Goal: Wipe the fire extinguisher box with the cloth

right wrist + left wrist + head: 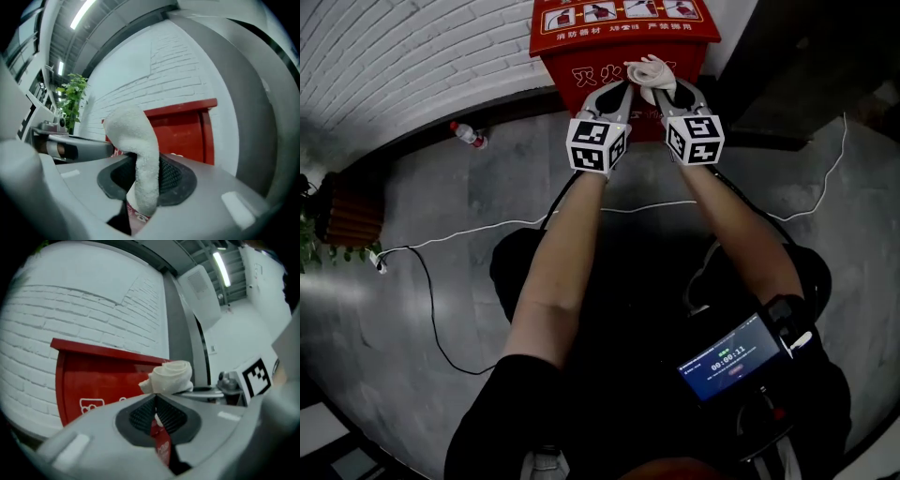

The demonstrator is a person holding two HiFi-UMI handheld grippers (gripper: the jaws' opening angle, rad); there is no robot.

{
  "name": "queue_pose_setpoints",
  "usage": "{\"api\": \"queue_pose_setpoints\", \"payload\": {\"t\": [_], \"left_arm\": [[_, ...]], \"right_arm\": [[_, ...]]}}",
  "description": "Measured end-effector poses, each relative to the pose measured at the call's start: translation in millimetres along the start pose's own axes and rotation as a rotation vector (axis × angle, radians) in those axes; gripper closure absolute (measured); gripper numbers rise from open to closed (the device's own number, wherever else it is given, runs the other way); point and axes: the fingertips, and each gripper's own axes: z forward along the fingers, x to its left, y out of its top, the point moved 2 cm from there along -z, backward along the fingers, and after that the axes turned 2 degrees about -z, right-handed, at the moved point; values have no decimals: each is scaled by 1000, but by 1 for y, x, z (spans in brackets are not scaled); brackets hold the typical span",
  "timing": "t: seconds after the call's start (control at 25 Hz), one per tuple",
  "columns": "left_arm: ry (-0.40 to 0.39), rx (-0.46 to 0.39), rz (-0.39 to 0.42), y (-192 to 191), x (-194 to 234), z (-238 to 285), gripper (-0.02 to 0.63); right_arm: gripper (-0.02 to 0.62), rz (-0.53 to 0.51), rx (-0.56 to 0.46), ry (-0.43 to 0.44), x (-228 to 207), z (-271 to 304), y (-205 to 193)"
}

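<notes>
While I am standing over the grey floor (441,309) with both arms stretched forward, a slatted wooden planter (347,211) is sitting at the far left edge under the white brick wall (403,56). A plastic bottle (469,135) is lying on the floor near the foot of that wall, and a white cable (487,230) is trailing across the floor towards me. My left gripper (623,89) is reaching up to the front of the red fire extinguisher box (581,70), its fingers drawn close together with only a thin slit between the pads. The rolled end of the white cloth (652,73) is sitting right at their tips, though I cannot tell whether they are nipping it. The cloth is lying bunched against the upper front of the box, just under its sloping lid, between my two grippers. My right gripper (667,89) is pinching the cloth, which is running up between the pads and curling over the fingertips. The box is standing against the wall straight ahead of both grippers. Lower right, near my body, a small screen (729,356) is glowing with a running timer
</notes>
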Motion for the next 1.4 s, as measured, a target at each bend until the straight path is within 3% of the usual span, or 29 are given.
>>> {"api": "queue_pose_setpoints", "payload": {"t": [0.12,0.28,0.52,0.72,1.0,1.4], "left_arm": [[13,35,51,-15,15,-25,603],[106,62,-21,-58,49,-51,603],[217,78,-95,-116,94,-82,603],[241,85,-94,-131,111,-78,601],[266,158,-67,-159,132,-82,607],[241,153,-53,-165,140,-68,607]], "right_arm": [[495,-33,-32,62,33,2,7],[494,67,-14,82,57,13,-20],[494,95,46,104,102,32,-89],[495,66,84,122,133,52,-130],[497,108,82,130,155,79,-152],[502,109,96,49,129,95,-169]]}}
